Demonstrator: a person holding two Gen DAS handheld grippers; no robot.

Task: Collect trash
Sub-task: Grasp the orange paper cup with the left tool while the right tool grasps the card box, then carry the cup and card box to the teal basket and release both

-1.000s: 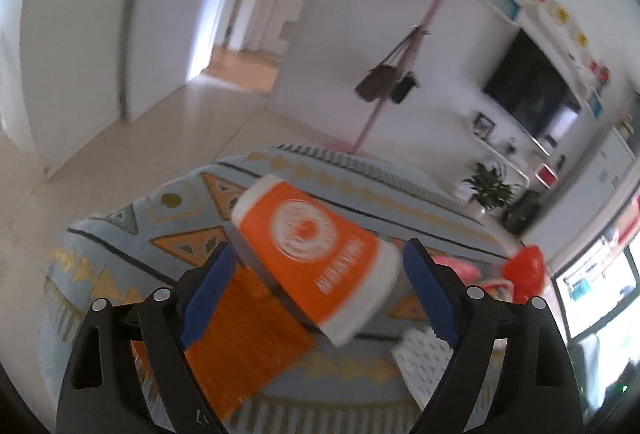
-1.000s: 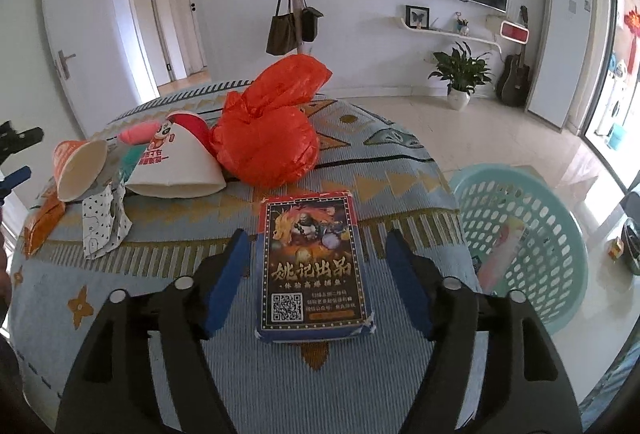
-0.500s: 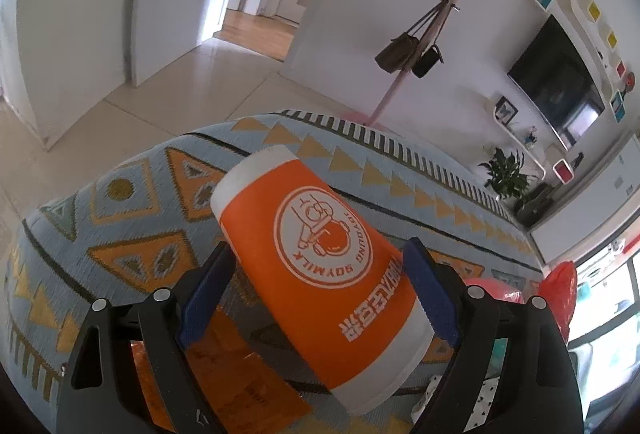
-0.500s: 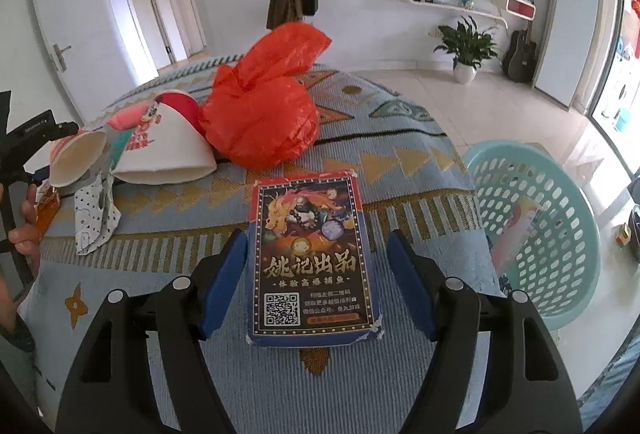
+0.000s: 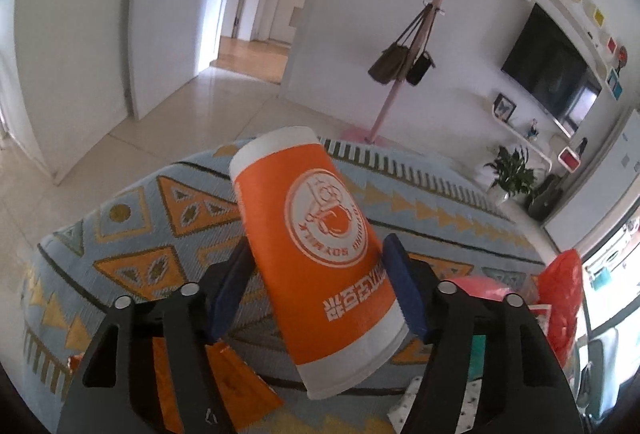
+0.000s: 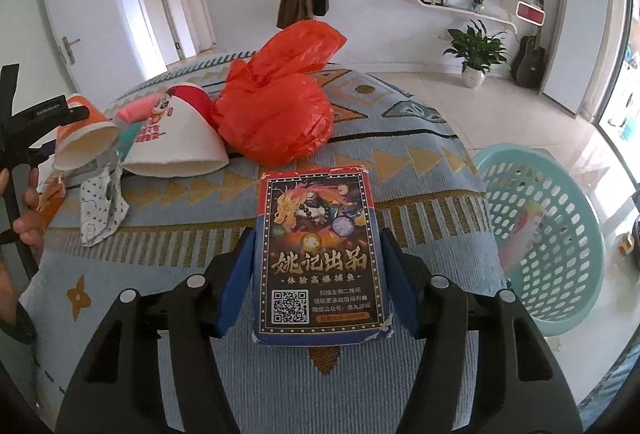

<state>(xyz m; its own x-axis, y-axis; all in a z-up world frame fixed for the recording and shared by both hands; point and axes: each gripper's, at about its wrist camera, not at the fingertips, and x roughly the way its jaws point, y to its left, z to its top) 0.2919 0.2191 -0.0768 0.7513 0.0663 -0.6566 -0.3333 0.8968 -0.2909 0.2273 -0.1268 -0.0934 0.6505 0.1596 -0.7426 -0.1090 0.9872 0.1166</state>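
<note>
Left wrist view: the left claw [image 5: 320, 290] has just been closing, and its blue pads now pinch an orange paper cup [image 5: 316, 254] across its middle. The cup lies tilted, its wide rim towards the camera and its white base pointing away, probably so the pads meet its sides rather than the soft open mouth. Under it is the desk [image 5: 132, 234], covered in a blue and orange patterned cloth. A flat orange wrapper [image 5: 192, 386] lies just below the claw. Beyond the desk's far edge the tiled floor is open.

Right wrist view: the right claw [image 6: 318, 282] has also just been closing. Its pads sit against the long sides of a dark card box [image 6: 320, 258] lying flat on the desk near its front edge. Farther back are a red plastic bag [image 6: 276, 114], a white paper cone [image 6: 176, 146] and a crumpled spotted napkin [image 6: 100, 210], well apart from the box. A teal basket [image 6: 560, 234] stands on the floor just past the desk's right edge, seemingly the place for the trash, with nothing between it and the box.
</note>
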